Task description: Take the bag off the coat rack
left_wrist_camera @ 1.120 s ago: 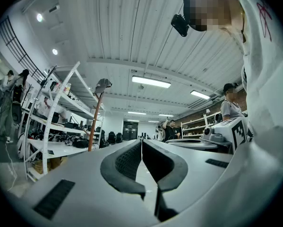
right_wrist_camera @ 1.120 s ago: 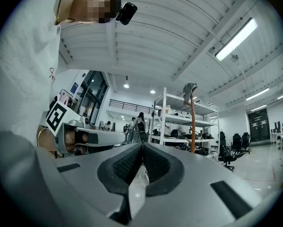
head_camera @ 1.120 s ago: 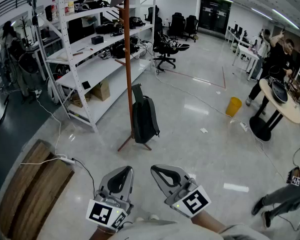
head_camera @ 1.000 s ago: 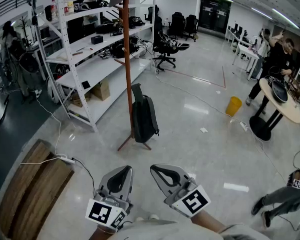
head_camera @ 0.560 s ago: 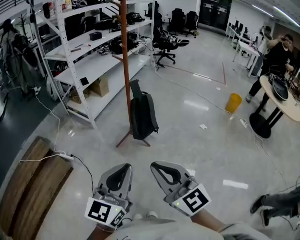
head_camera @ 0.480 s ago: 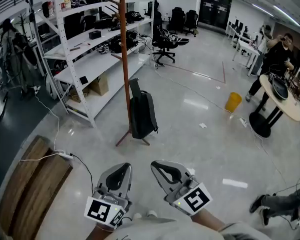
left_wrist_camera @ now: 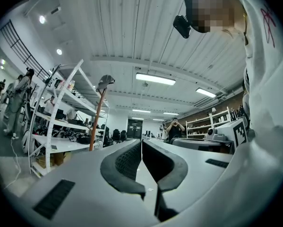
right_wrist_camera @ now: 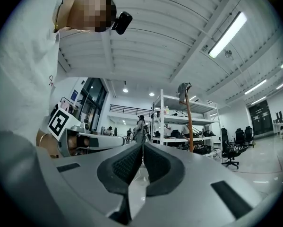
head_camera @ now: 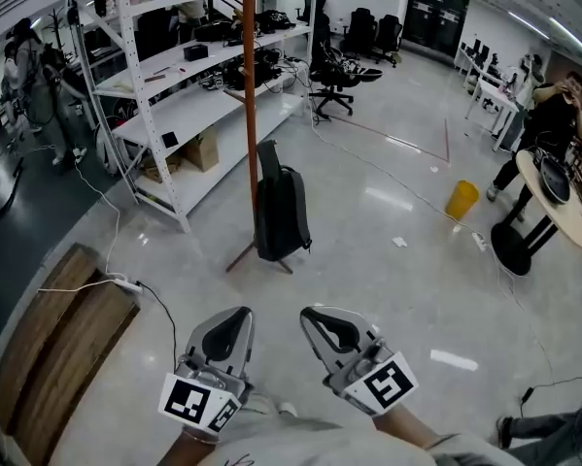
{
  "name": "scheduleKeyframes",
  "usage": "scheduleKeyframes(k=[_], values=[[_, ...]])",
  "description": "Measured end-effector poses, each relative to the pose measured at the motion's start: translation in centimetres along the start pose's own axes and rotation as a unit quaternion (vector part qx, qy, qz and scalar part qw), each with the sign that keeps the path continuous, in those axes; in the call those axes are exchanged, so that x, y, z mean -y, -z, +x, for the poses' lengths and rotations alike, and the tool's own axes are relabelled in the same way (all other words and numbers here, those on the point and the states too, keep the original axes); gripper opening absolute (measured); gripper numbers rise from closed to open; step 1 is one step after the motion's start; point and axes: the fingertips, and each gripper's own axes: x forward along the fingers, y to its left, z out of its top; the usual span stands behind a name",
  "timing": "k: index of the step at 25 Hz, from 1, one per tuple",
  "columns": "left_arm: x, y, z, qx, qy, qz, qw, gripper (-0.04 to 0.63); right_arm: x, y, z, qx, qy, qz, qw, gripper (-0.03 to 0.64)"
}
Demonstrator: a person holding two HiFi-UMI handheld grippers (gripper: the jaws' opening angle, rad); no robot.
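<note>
A dark grey backpack (head_camera: 280,212) hangs low against the brown coat rack pole (head_camera: 250,115), its bottom near the rack's feet (head_camera: 259,258). In the head view both grippers are held low in front of me, well short of the rack. My left gripper (head_camera: 234,316) and right gripper (head_camera: 321,315) both have their jaws shut on nothing. The left gripper view shows its shut gripper (left_wrist_camera: 141,146) with the pole (left_wrist_camera: 98,122) and a grey hat (left_wrist_camera: 105,82) on top. Beyond the shut gripper (right_wrist_camera: 142,150), the right gripper view shows the pole (right_wrist_camera: 189,126) too. The backpack is hidden in both gripper views.
White shelving (head_camera: 164,100) stands left of the rack. A wooden platform (head_camera: 57,357) and a power strip with cable (head_camera: 125,283) lie at the near left. A yellow bucket (head_camera: 461,200), a round table (head_camera: 555,197) and a person (head_camera: 553,115) are at the right; office chairs (head_camera: 341,71) stand behind.
The view has shifted a little, so the rack and backpack sit slightly further right and nearer. A person's legs at the lower right have mostly left the frame. Both grippers stay shut.
</note>
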Motion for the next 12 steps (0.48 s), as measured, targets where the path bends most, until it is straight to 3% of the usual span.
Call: scheduleKeyframes(k=[12], values=[[-3.7,0.3,3.5,0.000,-0.009,0.003,1.0000,0.018,3.1,1.2,3.8,-0.007,-0.010,-0.023,1.000,0.021]])
